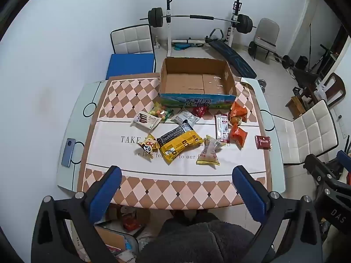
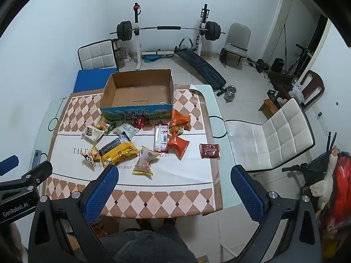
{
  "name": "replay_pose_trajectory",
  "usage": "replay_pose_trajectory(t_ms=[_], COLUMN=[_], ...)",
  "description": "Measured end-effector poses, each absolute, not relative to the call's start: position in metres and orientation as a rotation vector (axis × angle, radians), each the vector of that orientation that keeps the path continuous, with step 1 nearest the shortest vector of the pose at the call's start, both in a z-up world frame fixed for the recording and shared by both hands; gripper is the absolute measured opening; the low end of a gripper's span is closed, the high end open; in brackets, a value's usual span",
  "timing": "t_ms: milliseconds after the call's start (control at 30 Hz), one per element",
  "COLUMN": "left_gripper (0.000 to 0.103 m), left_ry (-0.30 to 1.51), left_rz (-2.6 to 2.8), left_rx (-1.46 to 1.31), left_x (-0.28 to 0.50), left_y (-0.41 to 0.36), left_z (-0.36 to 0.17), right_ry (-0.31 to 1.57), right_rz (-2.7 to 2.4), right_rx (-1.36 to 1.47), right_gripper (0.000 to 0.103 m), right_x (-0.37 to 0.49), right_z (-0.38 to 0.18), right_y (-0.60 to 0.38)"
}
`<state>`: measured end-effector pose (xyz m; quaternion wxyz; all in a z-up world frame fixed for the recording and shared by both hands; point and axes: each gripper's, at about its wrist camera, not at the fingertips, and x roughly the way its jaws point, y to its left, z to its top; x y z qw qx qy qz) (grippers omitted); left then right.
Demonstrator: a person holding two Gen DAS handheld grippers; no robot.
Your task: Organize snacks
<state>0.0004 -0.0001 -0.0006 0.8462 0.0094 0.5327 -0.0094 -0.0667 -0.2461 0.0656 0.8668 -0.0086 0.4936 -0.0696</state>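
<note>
Hovering above near table edge, left gripper (image 1: 176, 179) and right gripper (image 2: 174, 180) both spread wide, nothing between pads, likely poised for first pick. Snacks scattered loose on checkered tablecloth (image 1: 175, 188): yellow packet (image 1: 179, 142), panda packet (image 1: 148, 145), orange packets (image 1: 238, 134), dark red sachet (image 1: 263, 142) apart at right. Cardboard box (image 1: 197, 81) sits empty at far side, open top toward snacks, presumably the destination. Phone (image 1: 69, 152) on glass table edge. Room behind: barbell rack (image 1: 197, 19), white chairs (image 1: 307, 131), tiled floor.
</note>
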Motion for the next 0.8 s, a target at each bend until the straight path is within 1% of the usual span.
replay_pose_trajectory(t_ms=[800], left_gripper=[0.103], left_ry=[1.105], left_rz=[-0.015], left_rx=[0.027], left_x=[-0.004], left_y=[-0.007], left_z=[0.001], right_ry=[1.033], right_rz=[-0.14], right_rx=[-0.015], right_gripper=[0.103], right_x=[-0.065], right_z=[0.067], right_y=[-0.238])
